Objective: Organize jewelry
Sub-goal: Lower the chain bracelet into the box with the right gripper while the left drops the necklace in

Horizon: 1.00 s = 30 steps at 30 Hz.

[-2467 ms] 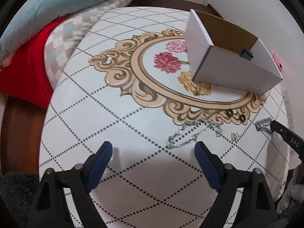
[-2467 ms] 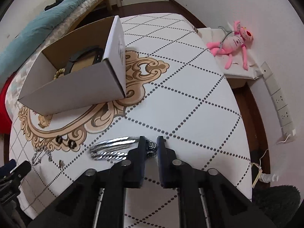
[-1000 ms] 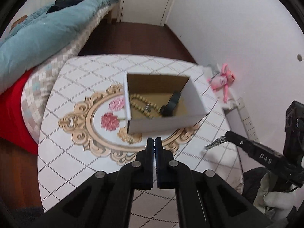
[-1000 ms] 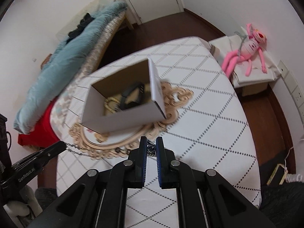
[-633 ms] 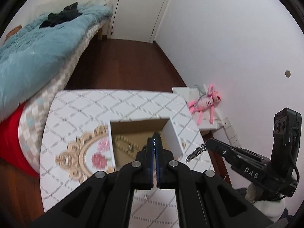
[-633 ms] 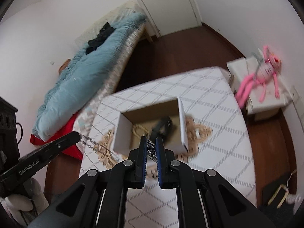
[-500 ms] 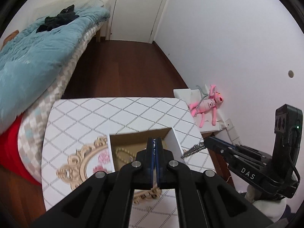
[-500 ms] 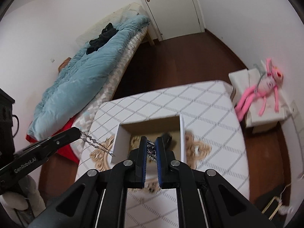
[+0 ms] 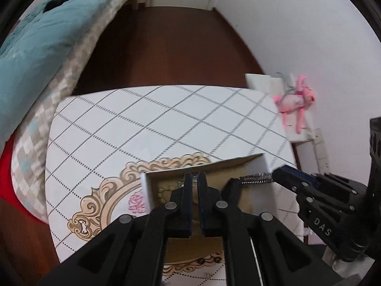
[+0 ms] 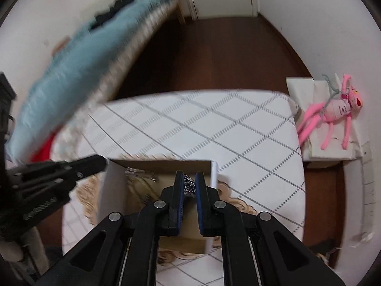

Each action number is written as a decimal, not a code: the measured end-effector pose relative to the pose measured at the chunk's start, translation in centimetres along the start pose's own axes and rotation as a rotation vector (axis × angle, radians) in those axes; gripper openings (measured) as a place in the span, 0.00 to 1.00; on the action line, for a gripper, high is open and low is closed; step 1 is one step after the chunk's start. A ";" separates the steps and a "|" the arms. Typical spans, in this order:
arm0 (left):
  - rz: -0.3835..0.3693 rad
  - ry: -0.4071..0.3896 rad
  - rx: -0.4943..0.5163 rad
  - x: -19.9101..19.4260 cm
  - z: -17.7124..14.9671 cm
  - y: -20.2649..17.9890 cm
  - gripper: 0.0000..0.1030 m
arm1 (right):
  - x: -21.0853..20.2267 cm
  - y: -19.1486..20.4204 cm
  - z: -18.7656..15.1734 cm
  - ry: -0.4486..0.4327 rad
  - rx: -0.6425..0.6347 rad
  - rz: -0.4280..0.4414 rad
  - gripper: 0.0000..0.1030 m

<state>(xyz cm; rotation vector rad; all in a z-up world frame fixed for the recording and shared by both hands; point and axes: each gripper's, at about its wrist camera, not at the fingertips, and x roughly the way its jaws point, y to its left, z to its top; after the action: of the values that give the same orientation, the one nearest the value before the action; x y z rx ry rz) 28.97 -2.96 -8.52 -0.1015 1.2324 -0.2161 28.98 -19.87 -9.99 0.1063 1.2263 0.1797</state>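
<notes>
An open white cardboard box (image 9: 262, 164) (image 10: 114, 186) stands on the round patterned table (image 9: 152, 128). My left gripper (image 9: 194, 178) is shut on a thin silver chain (image 9: 181, 181) and hangs over the box's left half; its chain also shows in the right wrist view (image 10: 140, 172). My right gripper (image 10: 189, 184) is shut on a thick silver chain (image 10: 189, 187) over the box's right half; in the left wrist view it (image 9: 273, 175) holds the chain (image 9: 254, 179) out level. Beads and a dark item inside the box are mostly hidden by my fingers.
A bed with a blue quilt (image 9: 33, 38) and a red sheet (image 9: 7, 162) runs along the table's left. A pink plush toy (image 10: 333, 112) lies on a white stand at the right. Small jewelry pieces (image 9: 207, 274) lie on the table's near side.
Both grippers picked chains off the table, rose, and have now dropped low over the open box, which fills more of both views. Both stay shut.
</notes>
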 end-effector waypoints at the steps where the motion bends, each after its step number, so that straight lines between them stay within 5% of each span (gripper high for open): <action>1: 0.015 -0.002 -0.006 0.1 -0.1 0.3 0.05 | 0.4 -0.1 -0.1 0.012 -0.002 -0.008 0.10; 3: 0.037 -0.012 -0.016 0.2 -0.5 0.7 0.08 | 0.8 -0.3 -0.3 0.018 -0.011 -0.043 0.14; 5: 0.071 -0.018 -0.030 0.2 -1.0 1.3 0.34 | 0.6 -0.4 -0.6 0.009 -0.008 -0.042 0.35; 6: 0.089 -0.027 -0.040 0.2 -1.3 1.5 0.67 | 0.4 -0.5 -0.9 0.001 -0.008 -0.047 0.48; 7: 0.116 -0.044 -0.048 0.0 -1.6 1.8 0.88 | 0.2 -0.5 -1.0 -0.006 -0.007 -0.052 0.55; 11: 0.215 -0.084 -0.039 -0.3 -3.5 2.3 0.92 | -0.3 -0.5 -2.6 -0.015 -0.009 -0.106 0.64; 13: 0.236 -0.080 -0.034 -0.2 -4.8 2.3 1.00 | -0.2 -0.5 -4.0 -0.009 -0.008 -0.136 0.95; 20: 0.294 -0.108 -0.036 -0.3 -8.5 2.3 1.00 | 0.0 -0.3 -7.6 -0.015 0.007 -0.167 0.98; 30: 0.275 -0.139 -0.106 -2.1 -10.8 2.5 1.00 | -2.3 0.1 -9.4 -0.082 0.011 -0.192 0.99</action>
<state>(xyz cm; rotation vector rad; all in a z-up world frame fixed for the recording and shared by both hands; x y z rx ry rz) 18.43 0.42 -10.59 -0.0373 1.1052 0.0943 19.34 -20.38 -10.96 0.0047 1.1484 0.0014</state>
